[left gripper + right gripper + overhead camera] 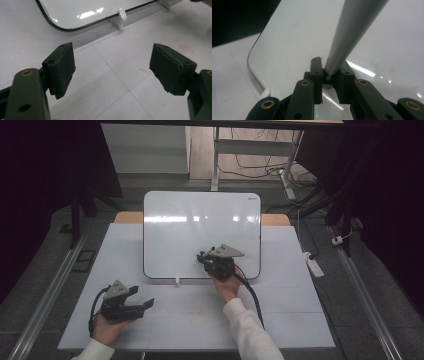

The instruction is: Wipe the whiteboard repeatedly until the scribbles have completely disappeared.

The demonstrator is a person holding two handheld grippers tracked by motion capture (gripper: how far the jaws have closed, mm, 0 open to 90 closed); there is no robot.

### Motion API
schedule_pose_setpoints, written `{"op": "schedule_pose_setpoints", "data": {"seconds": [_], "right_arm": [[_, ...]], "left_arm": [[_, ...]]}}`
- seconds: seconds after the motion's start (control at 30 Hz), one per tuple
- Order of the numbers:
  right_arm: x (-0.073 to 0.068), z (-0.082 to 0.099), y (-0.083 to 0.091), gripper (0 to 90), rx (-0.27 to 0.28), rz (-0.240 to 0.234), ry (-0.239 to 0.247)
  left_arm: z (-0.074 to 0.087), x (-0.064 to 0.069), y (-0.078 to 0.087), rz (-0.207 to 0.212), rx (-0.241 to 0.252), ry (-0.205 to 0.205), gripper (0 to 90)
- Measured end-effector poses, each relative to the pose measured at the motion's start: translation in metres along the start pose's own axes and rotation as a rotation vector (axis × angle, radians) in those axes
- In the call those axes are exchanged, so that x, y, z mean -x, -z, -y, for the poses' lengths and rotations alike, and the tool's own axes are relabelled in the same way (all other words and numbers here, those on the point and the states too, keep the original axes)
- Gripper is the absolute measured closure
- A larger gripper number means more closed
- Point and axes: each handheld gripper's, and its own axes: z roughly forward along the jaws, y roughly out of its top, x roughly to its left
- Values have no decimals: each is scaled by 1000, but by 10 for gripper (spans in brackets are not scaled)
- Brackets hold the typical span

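The right gripper [209,256] is pinched on a grey marker [352,32] — in the right gripper view the 2 jaws clamp its lower end, and the barrel rises up and away from them toward the top of the frame. In the high view this gripper hovers over the lower right part of the whiteboard [175,220], which lies flat on the table [300,320], so the pen's long axis runs on from the jaws toward the board. Whether its tip touches the surface I cannot tell. The board appears blank, so writing seems not yet begun. The left gripper [142,300] rests well apart near the table's front left, its jaws spread with nothing between them; ahead of them lie the board's rounded corner and a small white clip [122,13] at its edge.
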Motion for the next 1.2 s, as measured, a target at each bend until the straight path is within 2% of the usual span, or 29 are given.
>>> {"op": "schedule_pose_setpoints", "data": {"seconds": [0.07, 0.13, 0.2, 0.23, 0.33, 0.37, 0.4, 0.43, 0.47, 0.5, 0.53, 0.6, 0.67, 0.7, 0.77, 0.8, 0.83, 0.87, 0.9, 0.97, 1.0, 1.03, 1.1, 1.2], "right_arm": [[-3, 0, -3, 775, 0, -5, -14], [-19, 7, -11, 775, -50, -72, 50], [-26, 7, -12, 775, -69, -68, 97], [-20, 6, -11, 775, -55, -66, 70], [-4, 0, -2, 776, -2, 6, 4], [-3, 0, -2, 776, 1, 6, -7], [-6, 1, -3, 775, 4, 8, -2], [-11, 3, -6, 776, -15, -23, 6], [-17, 6, -10, 775, -36, -67, 32], [-23, 9, -12, 775, -53, -82, 69], [-25, 8, -12, 776, -60, -69, 98], [-15, 6, -7, 775, -53, -64, 60], [-3, 5, 3, 775, -27, -13, 19], [0, 6, 7, 775, -21, -4, 8], [-4, 10, 8, 775, -32, -14, 18], [-8, 13, 6, 775, -53, -37, 47], [-12, 14, 6, 775, -66, -40, 82], [-11, 14, 7, 775, -76, -34, 92], [-7, 13, 8, 775, -66, -37, 63], [0, 8, 10, 775, -26, 6, 26], [1, 5, 8, 775, -17, 10, 14], [-1, 2, 3, 775, -14, 3, 17], [-11, -4, -13, 775, -22, -43, 32], [-25, -7, -27, 775, -57, -94, 75]], "left_arm": [[0, -1, -1, 1, -1, 3, 213], [0, -2, -1, 0, -2, 3, 212], [0, -2, 0, 0, 0, 2, 212], [0, -2, 1, 0, 1, 2, 212], [0, 0, 2, -1, 5, 0, 212], [0, -1, 1, 1, 3, 0, 213], [0, -1, 0, 0, 1, 0, 212], [0, -2, 0, 0, 0, 2, 212], [0, -2, -1, -1, -1, 3, 212], [0, -2, 0, -2, -1, 2, 212], [0, -2, 0, -1, 0, 1, 212], [0, -1, 1, -2, 4, 1, 212], [1, -1, 1, -2, 3, 0, 212], [0, -1, 1, -2, 1, 1, 212], [0, -1, 0, -2, 0, 0, 212], [0, -1, 0, -2, 0, 0, 212], [0, -1, 0, -3, 0, 0, 212], [0, -1, 1, -3, 2, 0, 212], [0, -1, 1, -3, 3, 1, 212], [0, 0, 1, -4, 3, 1, 212], [0, 0, 1, -3, 3, -1, 212], [0, 0, 0, -2, 2, -2, 212], [0, 0, 0, -3, 0, -4, 212], [0, -1, 1, -1, 5, -1, 212]]}}
